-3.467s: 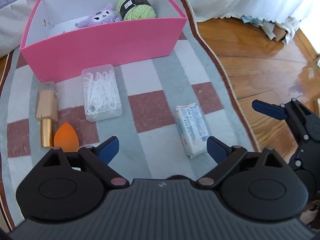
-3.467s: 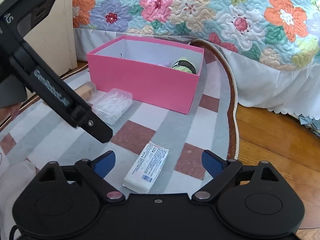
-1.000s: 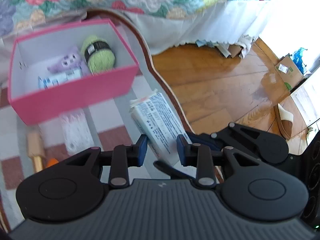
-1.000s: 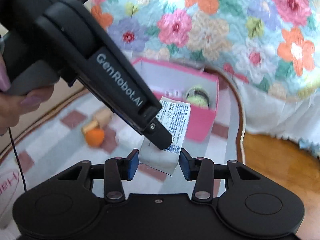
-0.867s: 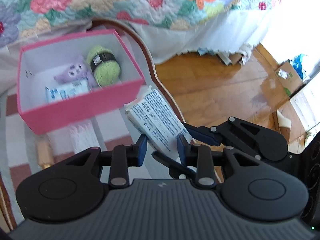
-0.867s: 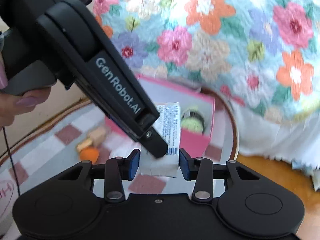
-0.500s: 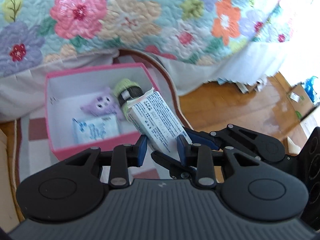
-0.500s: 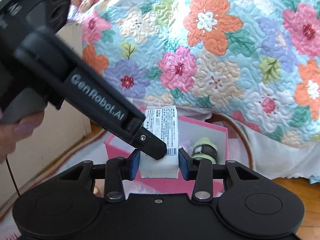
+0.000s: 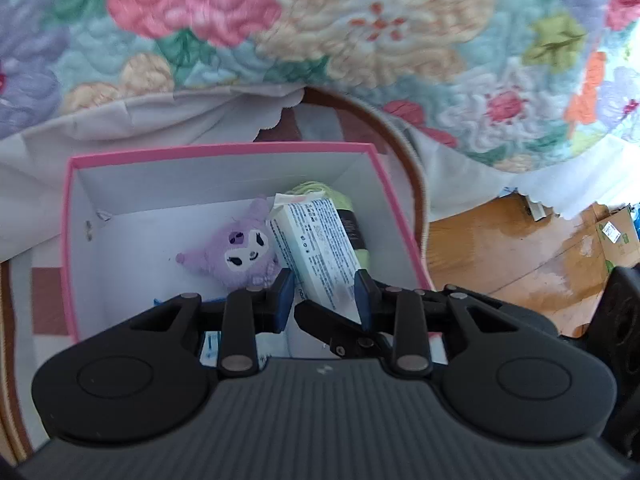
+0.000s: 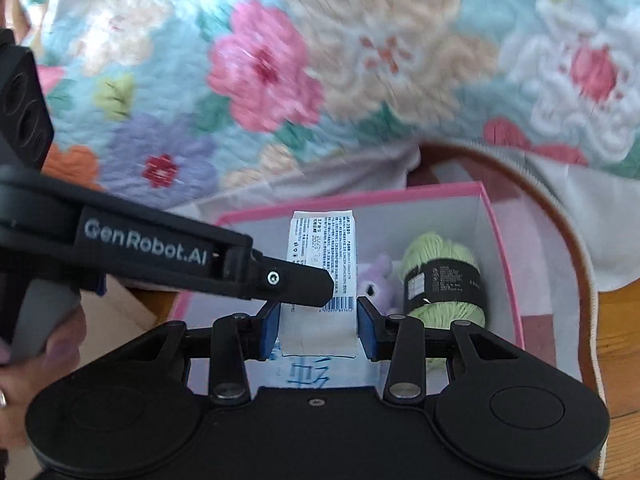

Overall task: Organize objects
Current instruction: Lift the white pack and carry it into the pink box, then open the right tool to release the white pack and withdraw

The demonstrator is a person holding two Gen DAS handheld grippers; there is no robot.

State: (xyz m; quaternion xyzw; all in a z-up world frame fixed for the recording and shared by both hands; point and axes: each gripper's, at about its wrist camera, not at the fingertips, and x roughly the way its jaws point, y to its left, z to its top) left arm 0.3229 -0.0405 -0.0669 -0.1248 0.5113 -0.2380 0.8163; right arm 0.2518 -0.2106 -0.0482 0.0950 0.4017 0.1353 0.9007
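Note:
Both grippers hold one white tissue pack [image 9: 316, 248] above the open pink box [image 9: 224, 151]. My left gripper [image 9: 323, 296] is shut on the pack's near end. My right gripper [image 10: 317, 325] is shut on the same pack [image 10: 324, 248], crossing under the left one. Inside the box lie a purple plush toy [image 9: 240, 254], a green yarn ball [image 10: 440, 276] and a blue-printed tissue pack [image 10: 304, 376], partly hidden by the grippers.
A floral quilt [image 9: 360, 32] hangs down behind the box. The box [image 10: 502, 240] stands on a checked rug with a brown border [image 9: 418, 184]. Wooden floor [image 9: 520, 248] lies to the right, with a cardboard carton [image 9: 618, 236] at the far right.
Both grippers have carried the tissue pack up from the rug and forward over the pink box. The box interior now sits directly beneath the pack.

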